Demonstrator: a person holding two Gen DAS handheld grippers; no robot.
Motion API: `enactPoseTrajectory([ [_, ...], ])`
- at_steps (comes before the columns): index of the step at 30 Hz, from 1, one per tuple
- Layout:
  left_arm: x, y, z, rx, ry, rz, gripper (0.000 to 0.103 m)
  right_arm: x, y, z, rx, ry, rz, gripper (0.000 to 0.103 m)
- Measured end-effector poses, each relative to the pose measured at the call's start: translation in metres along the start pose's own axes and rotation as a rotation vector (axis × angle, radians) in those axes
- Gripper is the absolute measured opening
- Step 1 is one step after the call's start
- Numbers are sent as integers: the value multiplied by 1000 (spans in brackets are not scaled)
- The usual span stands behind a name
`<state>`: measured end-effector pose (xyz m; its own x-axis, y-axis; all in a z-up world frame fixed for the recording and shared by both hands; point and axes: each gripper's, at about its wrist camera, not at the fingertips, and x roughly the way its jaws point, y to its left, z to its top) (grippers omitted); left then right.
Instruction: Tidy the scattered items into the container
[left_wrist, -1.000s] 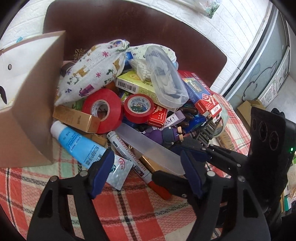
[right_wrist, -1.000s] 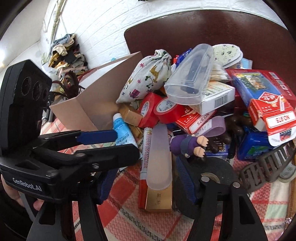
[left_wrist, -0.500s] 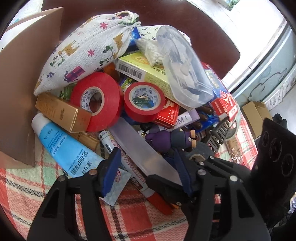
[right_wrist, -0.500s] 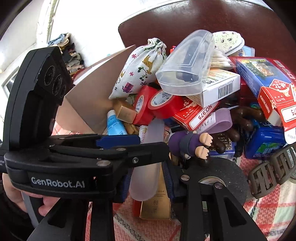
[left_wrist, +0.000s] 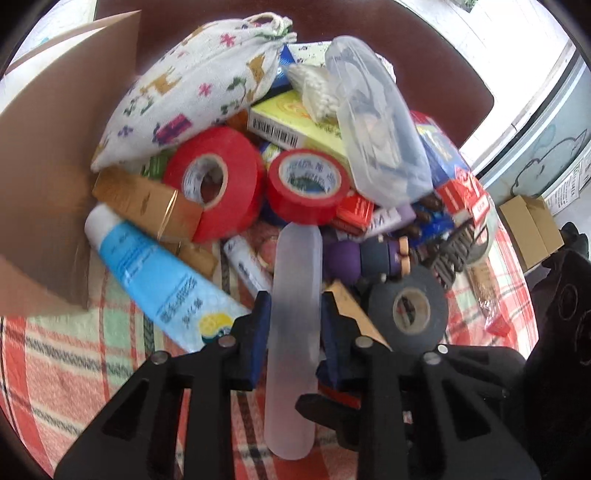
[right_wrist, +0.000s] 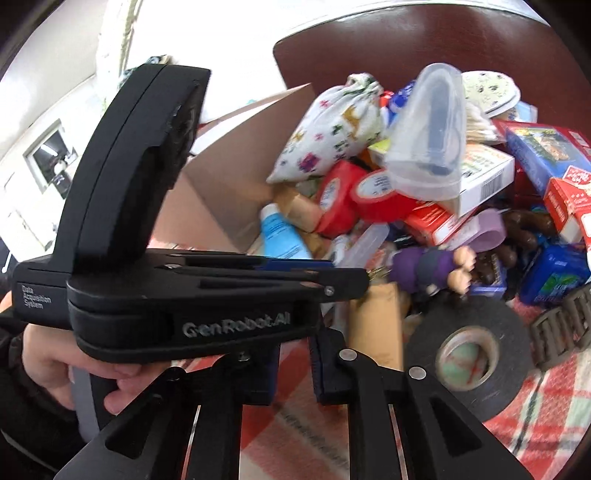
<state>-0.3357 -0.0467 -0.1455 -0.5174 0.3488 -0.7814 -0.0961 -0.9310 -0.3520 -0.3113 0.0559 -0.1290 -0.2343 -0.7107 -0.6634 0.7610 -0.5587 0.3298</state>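
My left gripper (left_wrist: 294, 325) is shut on a long frosted translucent case (left_wrist: 295, 295), which runs between its blue pads and points into the pile. The case tip also shows in the right wrist view (right_wrist: 364, 243). The brown cardboard box (left_wrist: 48, 192) stands at the left, open toward the pile; it also shows in the right wrist view (right_wrist: 221, 184). My right gripper (right_wrist: 293, 363) sits low behind the left gripper's body, its jaws narrowly apart with nothing between them.
A heap of items lies on the plaid cloth (left_wrist: 74, 369): two red tape rolls (left_wrist: 214, 181), a blue tube (left_wrist: 147, 266), a printed cloth bag (left_wrist: 192, 92), a clear case (left_wrist: 376, 140), a black tape roll (left_wrist: 410, 306), a purple figure (left_wrist: 365, 254), several small boxes.
My left gripper moved forward over the frosted case and closed on it. My right gripper drew back and narrowed; it no longer straddles the case.
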Motion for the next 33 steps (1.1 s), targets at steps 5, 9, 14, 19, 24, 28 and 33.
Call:
enactPoseTrajectory([
  [5,-8,5,-10,-19,-1,-13,26,-3,8,-6,2,2,13,15],
  [9,-21,4,-18,-25,-21,-29,26,-10,14,-8,-2,-13,15,15],
  [14,-44,7,-23,-31,-64,-53,26,-22,19,-7,13,-40,26,15],
  [19,-66,8,-27,-32,-105,-63,25,-30,29,-5,3,-66,34,15],
  [24,-95,11,-26,-24,-161,-71,23,-46,50,2,-34,-97,36,15],
  [28,-117,11,-22,-16,-209,-70,12,-58,65,10,-59,-122,36,15],
  [33,-141,21,-18,-9,-247,-62,12,-64,84,23,-88,-143,38,15],
])
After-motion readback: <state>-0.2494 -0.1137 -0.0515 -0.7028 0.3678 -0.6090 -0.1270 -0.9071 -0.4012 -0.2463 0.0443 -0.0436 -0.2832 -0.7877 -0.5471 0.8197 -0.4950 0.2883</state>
